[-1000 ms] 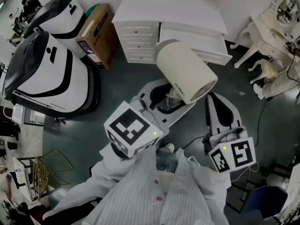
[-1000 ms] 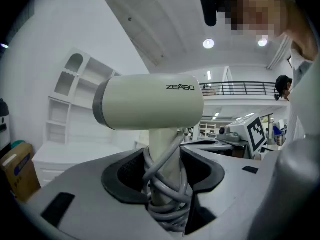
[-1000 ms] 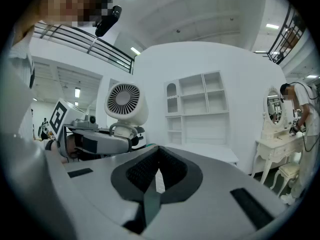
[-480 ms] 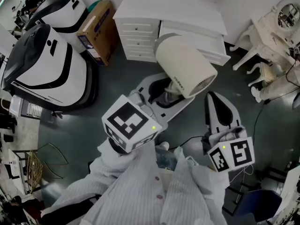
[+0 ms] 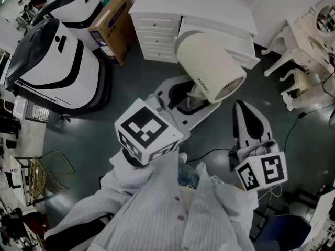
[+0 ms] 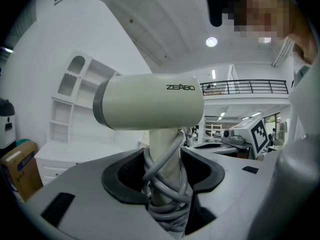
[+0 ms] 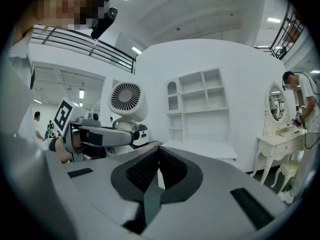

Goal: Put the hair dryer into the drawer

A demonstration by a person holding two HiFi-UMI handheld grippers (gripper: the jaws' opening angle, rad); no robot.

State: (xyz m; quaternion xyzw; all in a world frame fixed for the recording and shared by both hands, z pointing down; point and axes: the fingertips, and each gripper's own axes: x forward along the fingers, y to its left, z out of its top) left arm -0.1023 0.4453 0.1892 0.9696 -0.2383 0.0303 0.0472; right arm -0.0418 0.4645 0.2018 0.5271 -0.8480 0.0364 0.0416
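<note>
You see a cream hair dryer (image 5: 209, 69) with a grey cord (image 6: 167, 184), a white chest of drawers (image 5: 157, 41), a brown box (image 5: 110, 27) and your thin-striped pale shirt (image 5: 157, 213).

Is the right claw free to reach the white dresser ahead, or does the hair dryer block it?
Probably yes. The right claw is shut and empty, with only bare floor before the white dresser. The hair dryer, gripped by the left claw, is to its left.

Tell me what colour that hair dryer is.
Cream hair dryer with a grey band at one end, clearest in the left gripper view.
</note>
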